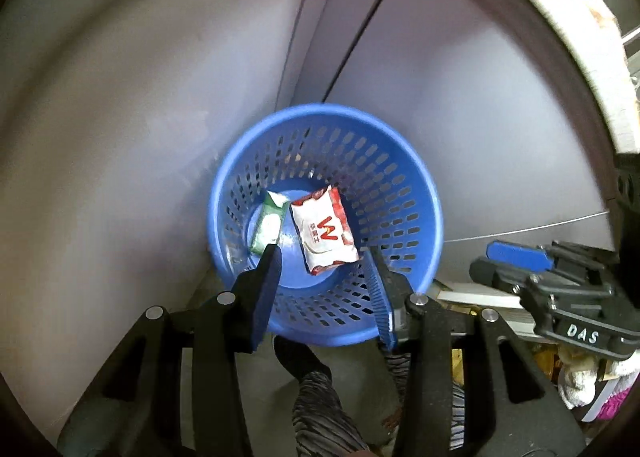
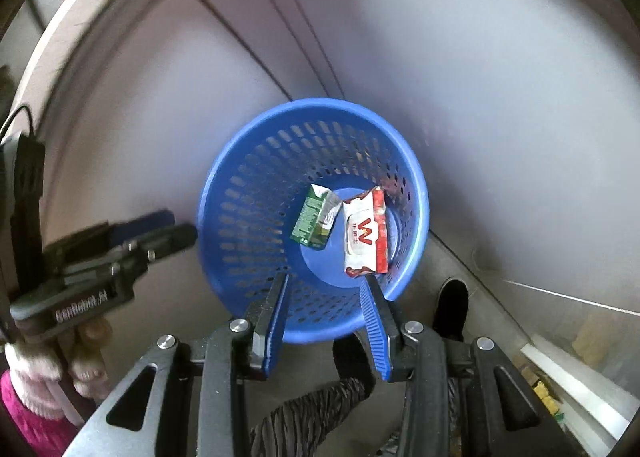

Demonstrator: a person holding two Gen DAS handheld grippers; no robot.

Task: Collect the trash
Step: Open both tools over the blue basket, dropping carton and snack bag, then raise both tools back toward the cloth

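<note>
A blue perforated basket (image 1: pixel 424 193) (image 2: pixel 240 193) stands on the grey floor below both grippers. In its bottom lie a green and white carton (image 1: pixel 268 225) (image 2: pixel 316 217) and a red and white packet (image 1: pixel 324 233) (image 2: pixel 366 233) marked with a W. My left gripper (image 1: pixel 322 251) hangs above the basket's near rim, open, with nothing between its blue pads. My right gripper (image 2: pixel 326 278) hovers over the same rim, also open and holding nothing. Each gripper shows at the edge of the other's view: the right gripper (image 1: pixel 512 257) and the left gripper (image 2: pixel 160 233).
The person's leg in striped trousers (image 1: pixel 316 397) and black shoe (image 2: pixel 452 305) stand just behind the basket. A pale wall rises beyond it. A low shelf with boxes (image 2: pixel 560 373) lies at the right. A hand with a pink sleeve (image 2: pixel 28 405) holds the left gripper.
</note>
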